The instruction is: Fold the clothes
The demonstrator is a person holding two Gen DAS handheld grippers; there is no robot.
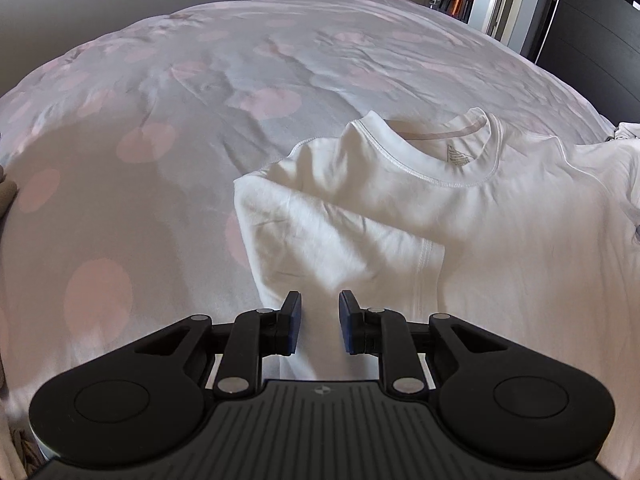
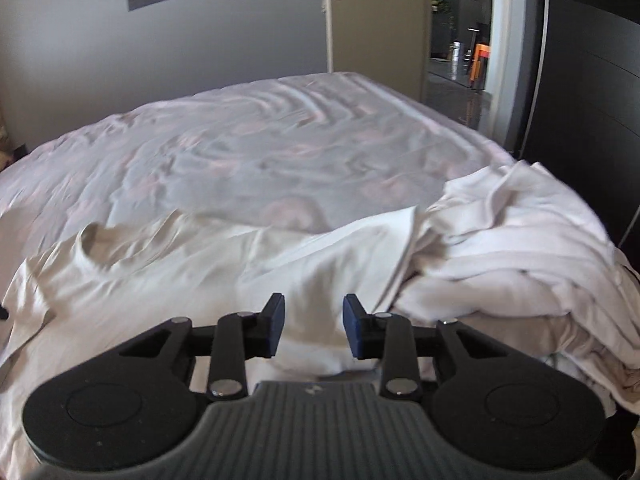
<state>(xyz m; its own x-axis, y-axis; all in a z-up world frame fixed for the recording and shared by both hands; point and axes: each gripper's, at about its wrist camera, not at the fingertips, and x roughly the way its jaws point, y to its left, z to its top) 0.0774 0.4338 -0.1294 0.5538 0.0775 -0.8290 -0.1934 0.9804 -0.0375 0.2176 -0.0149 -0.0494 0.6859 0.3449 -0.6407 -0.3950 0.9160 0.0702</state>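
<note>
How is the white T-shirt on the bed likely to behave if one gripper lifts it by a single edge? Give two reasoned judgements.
The white T-shirt already creases and folds over itself, so it would probably hang limp rather than hold shape. Its thin fabric looks light, so the open left gripper could likely lift it easily, though it might drag across the bedspread.

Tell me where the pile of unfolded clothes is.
The pile of clothes sits at the right edge of the bed in the right wrist view, just right of the spread white shirt and beside the dark wardrobe.
</note>
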